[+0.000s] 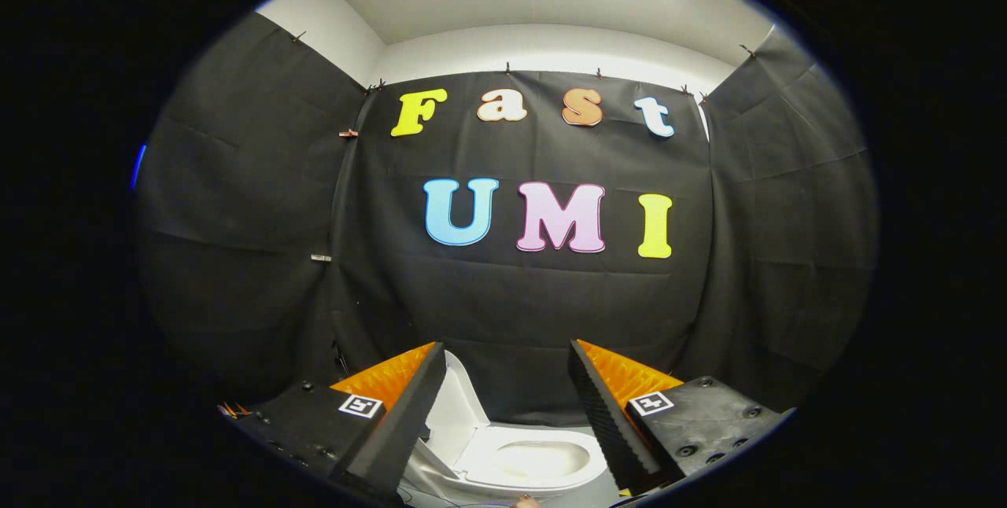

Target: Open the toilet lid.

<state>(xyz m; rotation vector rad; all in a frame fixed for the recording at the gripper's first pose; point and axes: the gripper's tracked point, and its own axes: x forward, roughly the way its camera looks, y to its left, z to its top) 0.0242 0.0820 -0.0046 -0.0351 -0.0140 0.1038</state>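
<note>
A white toilet (543, 476) stands low between my fingers, against the black cloth wall. Its lid (455, 414) is raised, leaning back toward the left beside my left finger, and the seat ring with the bowl opening (543, 459) lies uncovered. My gripper (507, 358) is open, held above the toilet, its fingers spread wide with nothing between them. The left finger (393, 421) hides part of the lid's left edge.
Black cloth walls (511, 303) close in the booth at the back and on both sides. A white ceiling and upper wall (543, 12) show above the cloth. Some small items lie on the floor at the far left (230, 410).
</note>
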